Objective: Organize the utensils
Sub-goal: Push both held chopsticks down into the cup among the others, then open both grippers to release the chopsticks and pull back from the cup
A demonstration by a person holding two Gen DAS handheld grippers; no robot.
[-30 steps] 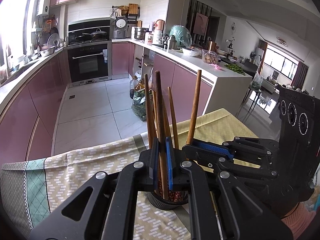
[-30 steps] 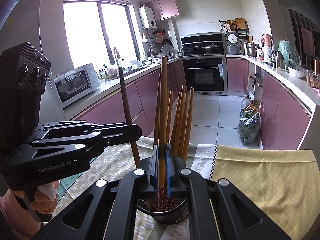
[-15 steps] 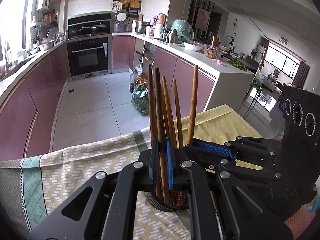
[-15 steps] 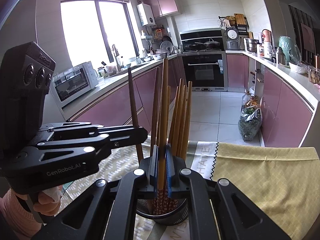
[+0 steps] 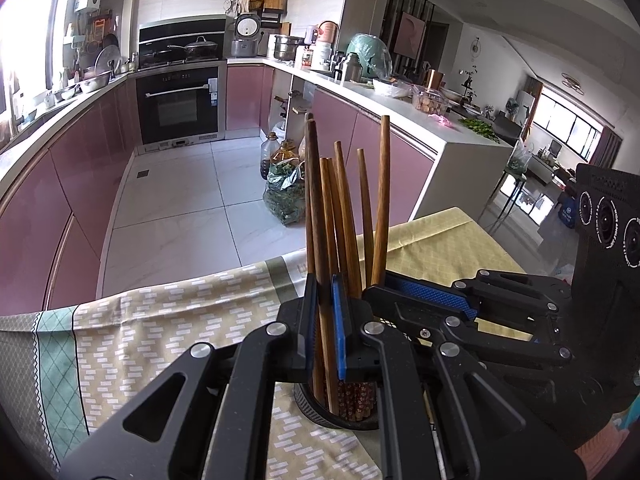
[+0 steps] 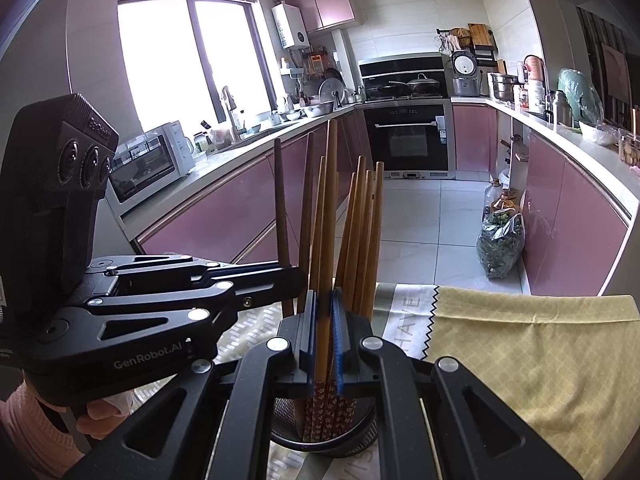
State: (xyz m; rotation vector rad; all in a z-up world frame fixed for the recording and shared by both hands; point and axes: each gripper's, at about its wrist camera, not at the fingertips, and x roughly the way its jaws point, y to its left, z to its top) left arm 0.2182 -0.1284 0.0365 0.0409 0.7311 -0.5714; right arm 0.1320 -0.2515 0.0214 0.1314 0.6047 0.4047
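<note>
Over the round black mesh holder, both tongs — left; right — each clench one slim wooden chopstick.

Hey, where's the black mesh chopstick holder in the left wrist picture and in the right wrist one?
Left wrist: the chopstick holder sits bottom centre, just behind the left gripper shut on a chopstick.
Right wrist: the chopstick holder sits bottom centre, below the right gripper, also shut on a chopstick.
Shared landmark: the black oven at the far wall.
</note>
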